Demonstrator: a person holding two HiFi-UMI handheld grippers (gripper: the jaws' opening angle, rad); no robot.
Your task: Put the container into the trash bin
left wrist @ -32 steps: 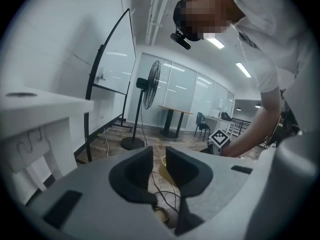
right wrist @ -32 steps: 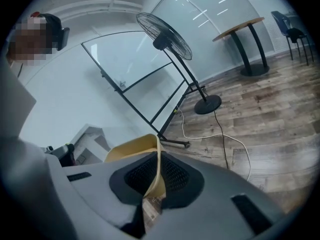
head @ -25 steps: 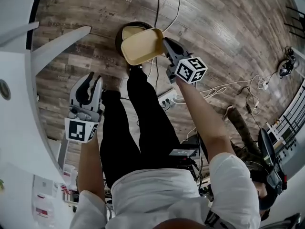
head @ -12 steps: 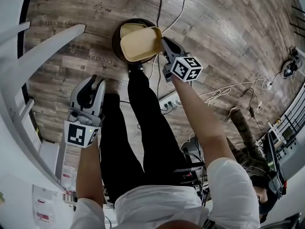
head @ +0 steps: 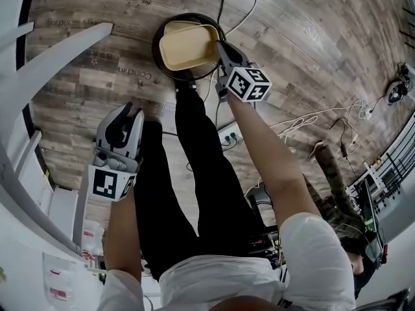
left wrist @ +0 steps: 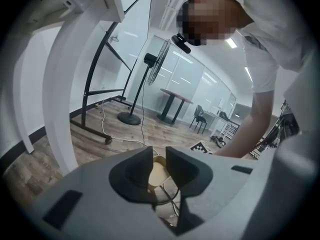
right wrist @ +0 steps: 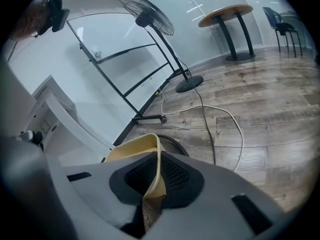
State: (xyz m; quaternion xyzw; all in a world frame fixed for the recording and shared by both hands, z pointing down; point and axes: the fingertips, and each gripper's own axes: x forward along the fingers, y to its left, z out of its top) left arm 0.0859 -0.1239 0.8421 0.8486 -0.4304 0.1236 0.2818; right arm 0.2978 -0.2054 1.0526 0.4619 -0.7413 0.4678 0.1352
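A tan plastic container (head: 188, 46) hangs tilted over the mouth of a round black mesh trash bin (head: 157, 52) on the wooden floor. My right gripper (head: 222, 52) is shut on the container's right rim. In the right gripper view the thin rim (right wrist: 156, 176) is pinched between the pads, with the bin's mesh (right wrist: 176, 145) just behind. My left gripper (head: 127, 114) hovers lower left, beside the person's leg, away from the bin. In the left gripper view its jaws (left wrist: 159, 156) stand slightly apart with nothing between them, and the container (left wrist: 157, 176) shows far off through the gap.
The person's legs in black trousers (head: 194, 173) stand just before the bin. A power strip (head: 228, 135) and cables (right wrist: 220, 115) lie on the floor. A white table frame (head: 45, 63) rises at left. A standing fan (right wrist: 147, 14) and a round table (right wrist: 227, 11) stand farther off.
The right gripper has carried the container down and further over the bin's mouth. The left gripper has sunk a little and kept its jaws as they were.
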